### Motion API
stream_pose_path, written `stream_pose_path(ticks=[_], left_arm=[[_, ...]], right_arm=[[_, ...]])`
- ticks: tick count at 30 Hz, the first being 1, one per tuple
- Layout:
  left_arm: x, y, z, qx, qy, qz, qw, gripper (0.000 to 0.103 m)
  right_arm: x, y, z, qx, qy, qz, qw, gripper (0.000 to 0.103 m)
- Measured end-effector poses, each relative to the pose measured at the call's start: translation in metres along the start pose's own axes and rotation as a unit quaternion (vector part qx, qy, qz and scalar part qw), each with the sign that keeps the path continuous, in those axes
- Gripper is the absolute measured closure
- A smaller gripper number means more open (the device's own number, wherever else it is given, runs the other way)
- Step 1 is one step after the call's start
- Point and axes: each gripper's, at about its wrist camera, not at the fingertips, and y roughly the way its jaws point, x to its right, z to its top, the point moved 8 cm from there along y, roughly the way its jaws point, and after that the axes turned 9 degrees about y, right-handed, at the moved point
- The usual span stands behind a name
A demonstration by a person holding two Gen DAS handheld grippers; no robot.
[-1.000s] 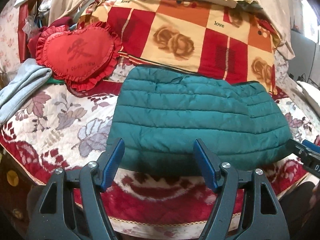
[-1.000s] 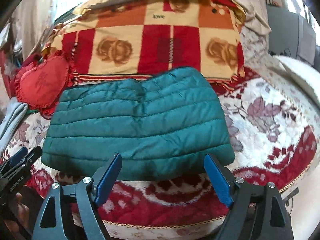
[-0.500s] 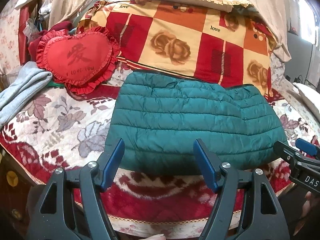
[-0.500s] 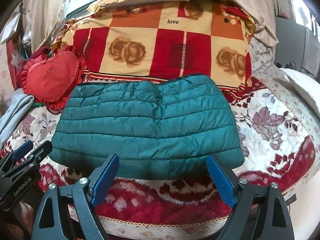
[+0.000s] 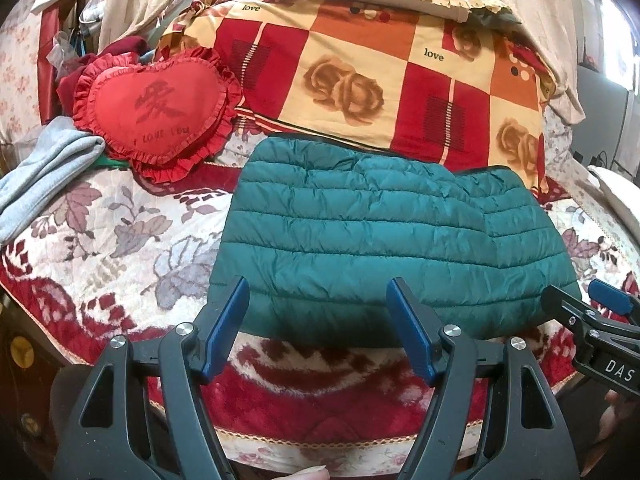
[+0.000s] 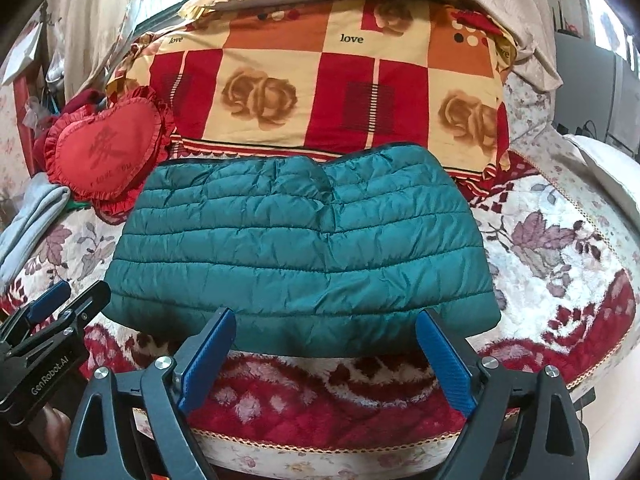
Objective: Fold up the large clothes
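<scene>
Left wrist view: The left hand-held gripper (image 5: 318, 300) hovers released at the near edge of the bed (image 5: 100, 240), its blue pads (image 5: 226, 322) spread with nothing between them. It has held this station over the last second, and its opening is unchanged. The teal quilted down jacket (image 5: 384, 240) lies folded into a compact, roughly rectangular bundle on the floral bedspread, its near hem just beyond the pads and not touched by them. The right hand-held gripper (image 5: 572, 300) shows at the right edge, now further into frame than a second ago and beside the jacket's right corner. A red heart-shaped cushion (image 5: 156, 116) and a checked rose-print quilt (image 5: 380, 80) sit behind the jacket, apart from it.

Right wrist view: The right hand-held gripper (image 6: 326, 330) is released and empty; its jaws are opening wider than a second ago. The view has shifted sideways, so the jacket (image 6: 304, 248) now sits more centrally ahead of it. The jacket's shape and position on the bed are unchanged.

Assessment: Both tools are clear of the garment and the bundle holds its form unaided. In my judgement the fold is complete or nearly so; the widening right jaws suggest either a finished release or readiness for one last tidy.
</scene>
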Motion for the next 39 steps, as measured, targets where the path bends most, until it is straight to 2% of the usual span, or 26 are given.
stream_pose_path(ticks=[23, 39], left_arm=[[-0.001, 0.015, -0.004, -0.02, -0.009, -0.019, 0.9996, 0.031], [-0.002, 0.043, 0.033, -0.017, -0.007, -0.032, 0.9993, 0.031]], right_arm=[[-0.009, 0.01, 0.001, -0.006, -0.002, -0.002, 1.0, 0.012], [-0.009, 0.031, 0.031, -0.004, -0.002, -0.006, 1.0, 0.011]])
